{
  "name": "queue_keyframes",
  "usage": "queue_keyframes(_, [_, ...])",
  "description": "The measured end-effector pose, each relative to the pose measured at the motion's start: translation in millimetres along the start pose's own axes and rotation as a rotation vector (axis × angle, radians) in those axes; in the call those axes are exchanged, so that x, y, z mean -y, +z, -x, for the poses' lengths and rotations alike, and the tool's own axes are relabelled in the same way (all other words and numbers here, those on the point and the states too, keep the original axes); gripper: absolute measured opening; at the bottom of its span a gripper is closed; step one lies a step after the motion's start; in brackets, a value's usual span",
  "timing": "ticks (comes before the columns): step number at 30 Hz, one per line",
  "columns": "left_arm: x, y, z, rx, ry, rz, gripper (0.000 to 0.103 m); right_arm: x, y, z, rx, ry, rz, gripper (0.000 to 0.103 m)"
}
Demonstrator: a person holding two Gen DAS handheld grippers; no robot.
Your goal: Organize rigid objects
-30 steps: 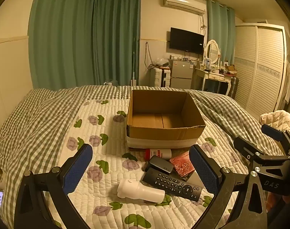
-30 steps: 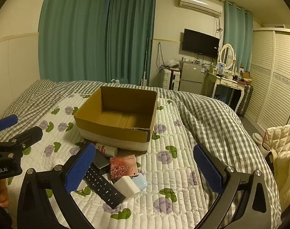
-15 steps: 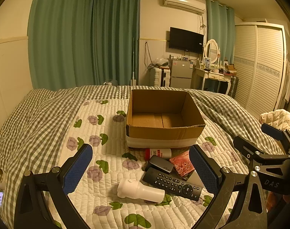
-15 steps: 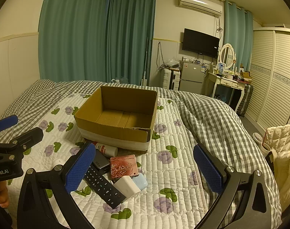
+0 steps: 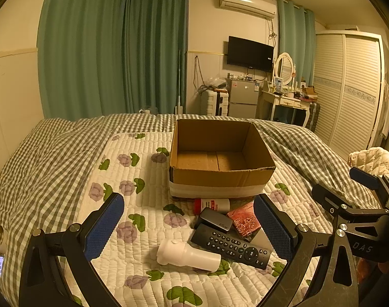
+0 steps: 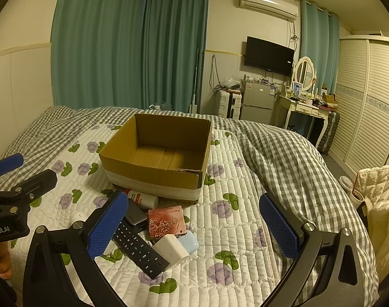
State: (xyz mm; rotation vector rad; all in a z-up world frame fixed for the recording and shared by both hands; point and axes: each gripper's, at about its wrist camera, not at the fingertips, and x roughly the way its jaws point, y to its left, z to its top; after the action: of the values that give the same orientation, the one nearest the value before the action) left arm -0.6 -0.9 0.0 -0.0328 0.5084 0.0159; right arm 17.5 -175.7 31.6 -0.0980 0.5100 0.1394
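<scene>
An open cardboard box [image 5: 221, 179] [image 6: 153, 176] sits on the bed with nothing inside. In front of it lies a pile: a black remote [image 5: 231, 245] [image 6: 139, 248], a white cylindrical device [image 5: 188, 254], a dark power bank [image 5: 216, 221] [image 6: 134, 215], a red-capped white bottle [image 5: 212, 204] [image 6: 143, 199], a red patterned card box [image 5: 243, 221] [image 6: 166, 222], a white block [image 6: 170, 249] and a pale blue case [image 6: 189, 241]. My left gripper [image 5: 189, 226] is open above the pile. Further right, my right gripper [image 6: 194, 223] is open too, holding nothing.
The bed carries a white floral quilt [image 5: 133, 204] over a grey checked cover [image 6: 284, 153]. A padded cream jacket [image 6: 381, 199] lies off the bed's right side. Curtains, a small fridge, a dressing table and a wardrobe stand beyond the bed.
</scene>
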Motion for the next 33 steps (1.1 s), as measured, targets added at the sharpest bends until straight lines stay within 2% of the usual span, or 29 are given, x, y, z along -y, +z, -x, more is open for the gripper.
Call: queue_keyframes(33, [-4.0,-2.3,-0.1,-0.004,0.004,0.002,0.103,-1.0,-0.8,-1.2,-0.005,0.003,0.001,0.103])
